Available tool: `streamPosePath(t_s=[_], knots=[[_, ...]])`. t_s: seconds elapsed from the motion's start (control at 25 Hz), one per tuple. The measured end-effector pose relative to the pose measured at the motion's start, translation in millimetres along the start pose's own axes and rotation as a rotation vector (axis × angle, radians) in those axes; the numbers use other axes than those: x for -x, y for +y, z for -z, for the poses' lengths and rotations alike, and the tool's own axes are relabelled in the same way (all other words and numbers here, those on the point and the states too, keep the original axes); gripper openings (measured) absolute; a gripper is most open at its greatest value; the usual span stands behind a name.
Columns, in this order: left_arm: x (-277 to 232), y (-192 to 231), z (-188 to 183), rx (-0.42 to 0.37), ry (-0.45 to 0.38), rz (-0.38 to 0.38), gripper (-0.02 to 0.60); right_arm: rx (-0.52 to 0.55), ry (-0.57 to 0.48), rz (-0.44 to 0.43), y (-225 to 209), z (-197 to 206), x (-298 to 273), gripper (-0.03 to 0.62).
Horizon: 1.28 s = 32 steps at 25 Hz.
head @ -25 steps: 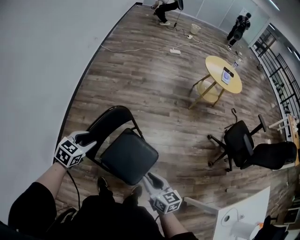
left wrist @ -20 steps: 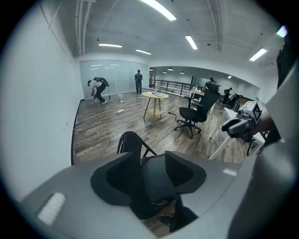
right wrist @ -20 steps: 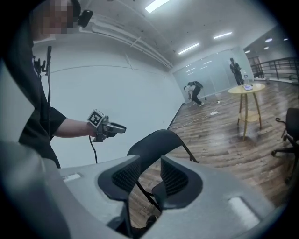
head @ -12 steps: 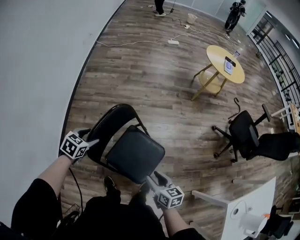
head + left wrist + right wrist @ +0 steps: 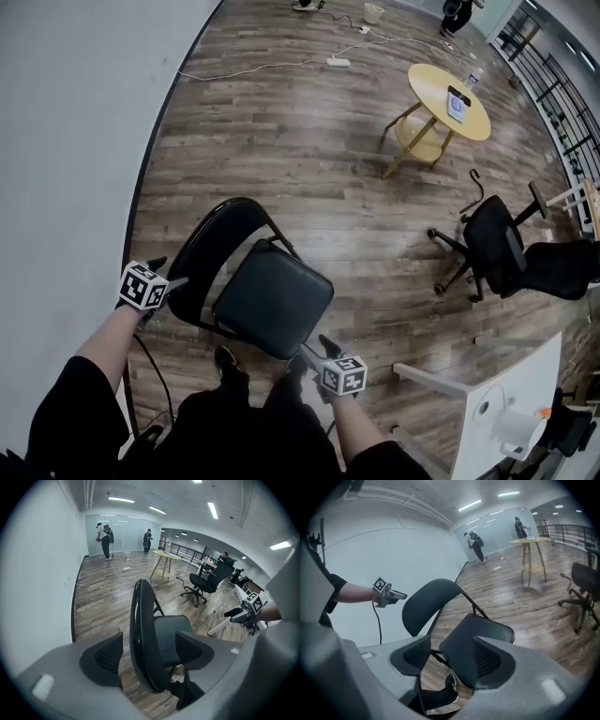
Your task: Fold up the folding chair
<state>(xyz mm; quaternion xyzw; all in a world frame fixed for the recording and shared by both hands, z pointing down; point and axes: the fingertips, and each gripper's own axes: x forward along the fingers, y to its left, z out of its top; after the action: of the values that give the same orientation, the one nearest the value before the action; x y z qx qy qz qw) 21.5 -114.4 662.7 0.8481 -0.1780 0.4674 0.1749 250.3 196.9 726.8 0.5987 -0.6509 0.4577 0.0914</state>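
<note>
Folding chair (image 5: 272, 300) stands unfolded on the wood floor (image 5: 309, 169). Only the gripper views show the jaws, just opening, spread: left gripper (image 5: 167, 273) astride the backrest (image 5: 140, 634) edge, right gripper (image 5: 312, 349) astride the seat (image 5: 473, 639) front corner. Head view hides the legs (image 5: 157, 607).

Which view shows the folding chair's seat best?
The head view: the seat lies nearly whole, seen from above. The left gripper view hides part behind the backrest; the right gripper view shows it partly covered.
</note>
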Motion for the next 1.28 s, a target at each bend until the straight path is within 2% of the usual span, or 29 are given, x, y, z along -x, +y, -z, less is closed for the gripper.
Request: streamPosePath(t_s=[0.44,0.8,0.88,1.0,1.12,1.28], knots=[[-31.7,5.8,33.9,0.109,0.017,-0.042,0.371,-0.078,0.089,0.046,-57.3,43.3,-14.5,0.279],[-41.2,12.3,73.7,0.181,0.054,-0.072,0.367,-0.123,0.138,0.077,-85.1,67.3,-33.5,0.279],[-42.6,13.0,78.4,0.183,0.050,-0.068,0.339,-0.144,0.145,0.092,-92.3,73.5,-39.0,0.279],[-45.6,11.4,81.9,0.166,0.041,-0.061,0.260,-0.185,0.159,0.111,-102.4,87.7,-47.4,0.279],[-48.3,6.7,81.1,0.143,0.038,-0.053,0.217,-0.229,0.162,0.119,-111.3,102.0,-58.3,0.279],[-47.4,5.3,79.2,0.158,0.016,-0.037,0.193,-0.302,0.164,0.125,-123.3,120.6,-75.3,0.279]])
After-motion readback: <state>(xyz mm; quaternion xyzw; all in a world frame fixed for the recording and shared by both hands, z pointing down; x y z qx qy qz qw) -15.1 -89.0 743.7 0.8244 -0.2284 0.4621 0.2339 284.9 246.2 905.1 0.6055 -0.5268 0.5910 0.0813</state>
